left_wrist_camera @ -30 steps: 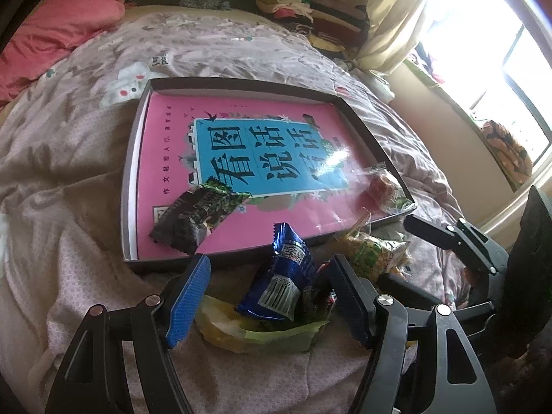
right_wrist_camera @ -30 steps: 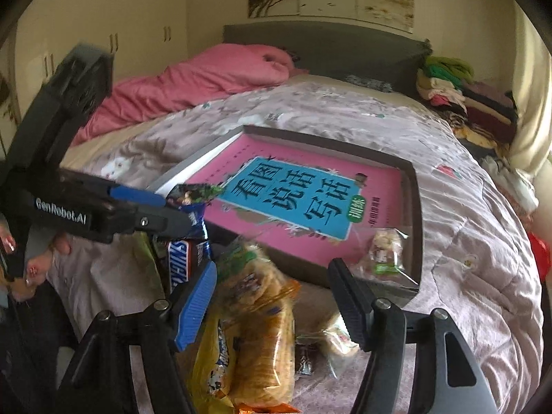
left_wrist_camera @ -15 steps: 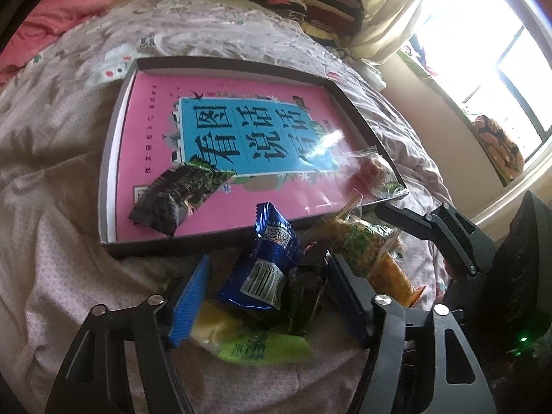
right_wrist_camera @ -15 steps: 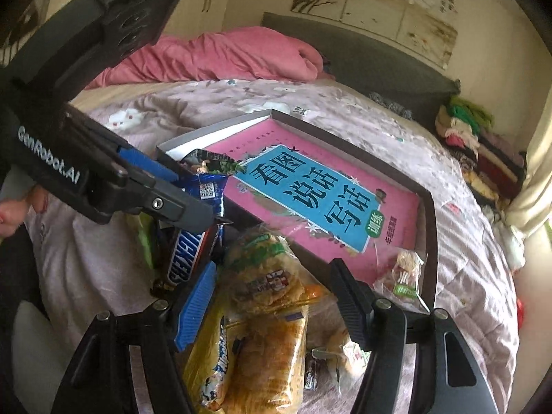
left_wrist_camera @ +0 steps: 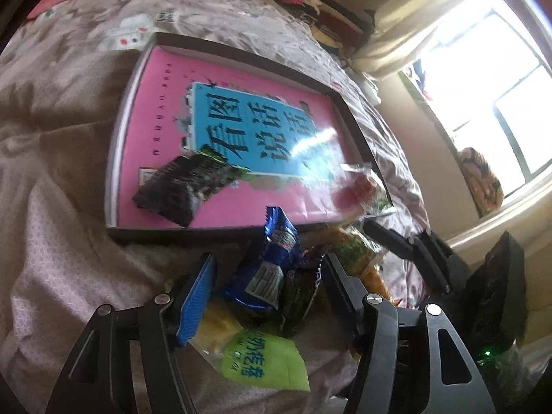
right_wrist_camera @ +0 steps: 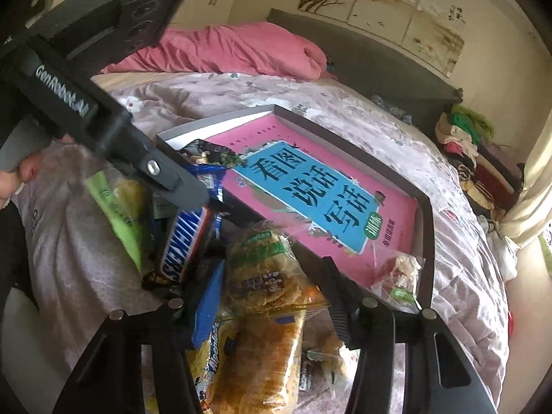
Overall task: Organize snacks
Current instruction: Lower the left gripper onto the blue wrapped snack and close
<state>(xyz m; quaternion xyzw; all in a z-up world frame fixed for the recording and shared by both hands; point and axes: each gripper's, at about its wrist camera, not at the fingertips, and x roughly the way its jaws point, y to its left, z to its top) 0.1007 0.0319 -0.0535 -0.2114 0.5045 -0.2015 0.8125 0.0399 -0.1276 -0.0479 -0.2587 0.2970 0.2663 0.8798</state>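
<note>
A dark shallow tray point(left_wrist_camera: 114, 158) lined with a pink and blue book lies on the bed. In it are a dark packet point(left_wrist_camera: 186, 189) and a clear-wrapped snack point(left_wrist_camera: 365, 189). In front of the tray is a heap of snacks. My left gripper point(left_wrist_camera: 268, 258) is closing around a blue packet point(left_wrist_camera: 272, 269) and a dark wrapper, its blue pad just off the foil. My right gripper point(right_wrist_camera: 274, 264) is closing, both pads pressing on an orange cracker packet point(right_wrist_camera: 265, 293). A Snickers bar point(right_wrist_camera: 186, 241) lies between the two grippers.
A green and yellow packet point(left_wrist_camera: 255, 362) and a yellow bag point(right_wrist_camera: 214, 355) lie low in the heap. A pink quilt point(right_wrist_camera: 224, 48) is at the bed's head, folded clothes point(right_wrist_camera: 465, 138) at its far side, a bright window point(left_wrist_camera: 500, 86) beyond.
Both grippers have rolled, so the tray looks tilted. The right jaws have narrowed onto the cracker packet. The left jaws have narrowed around the blue packet.
</note>
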